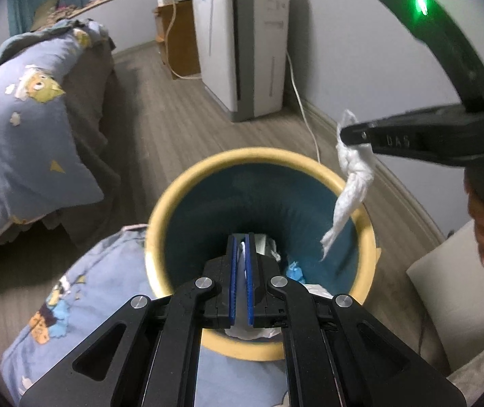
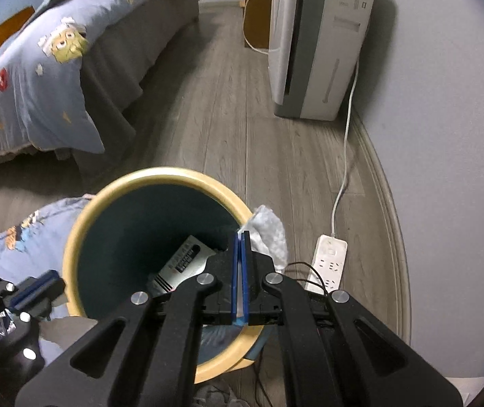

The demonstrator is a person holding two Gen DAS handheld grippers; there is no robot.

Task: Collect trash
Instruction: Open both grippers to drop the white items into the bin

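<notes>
Grey wood-plank floor [image 2: 228, 129] runs to a pale wall [image 2: 445, 135]. A bed [image 2: 116, 51] with a blue cartoon-print duvet [image 2: 28, 84] stands left; a white appliance [image 2: 320, 44] (corded) stands against the wall, beside a brown cabinet [image 2: 258, 10].

Black tongs [image 1: 242, 240], blue pads [image 1: 250, 271]
</notes>
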